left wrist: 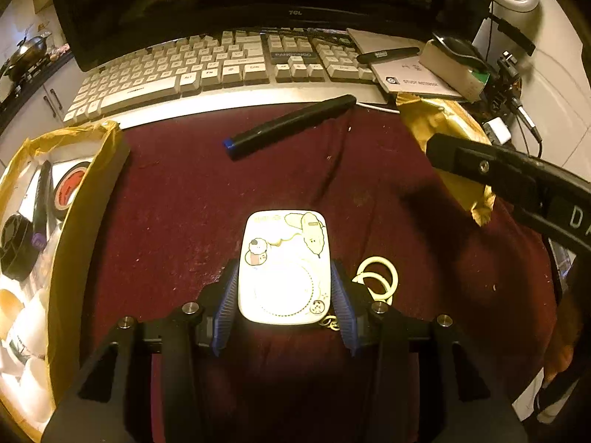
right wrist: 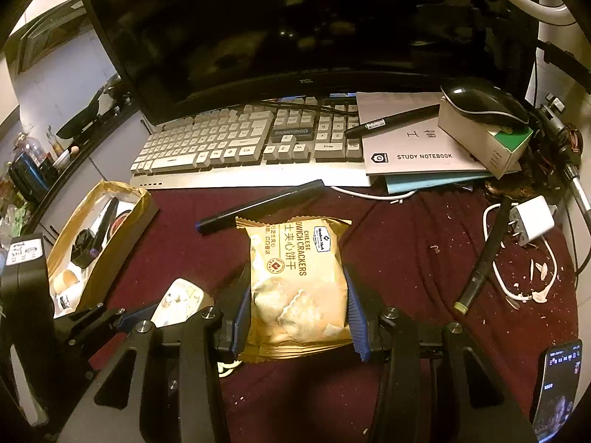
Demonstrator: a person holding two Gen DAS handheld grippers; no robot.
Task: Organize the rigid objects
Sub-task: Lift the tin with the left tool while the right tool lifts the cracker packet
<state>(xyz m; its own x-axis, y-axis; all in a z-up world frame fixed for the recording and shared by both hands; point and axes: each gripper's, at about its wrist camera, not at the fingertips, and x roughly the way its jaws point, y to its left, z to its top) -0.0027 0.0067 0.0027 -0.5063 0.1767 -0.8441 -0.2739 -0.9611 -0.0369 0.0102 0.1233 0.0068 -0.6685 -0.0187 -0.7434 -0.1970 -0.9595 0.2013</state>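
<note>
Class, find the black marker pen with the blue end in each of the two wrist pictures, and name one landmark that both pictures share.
Left wrist view: black marker pen lies slantwise above centre on the dark red cloth, just below the keyboard.
Right wrist view: the pen lies left of centre, just behind the cracker packet.
Shared landmark: the keyboard.

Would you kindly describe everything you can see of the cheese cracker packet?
The cheese cracker packet is a glossy gold foil pouch with crimped, zigzag ends, printed "CHEESE SANDWICH CRACKERS" with Chinese characters, a small dark brand badge and pictured crackers. It looks sealed and puffed. The right gripper has its blue ribbed jaws pressed against both long sides. It appears above the maroon cloth, its far end reaching just short of the black marker in the right wrist view.
</note>
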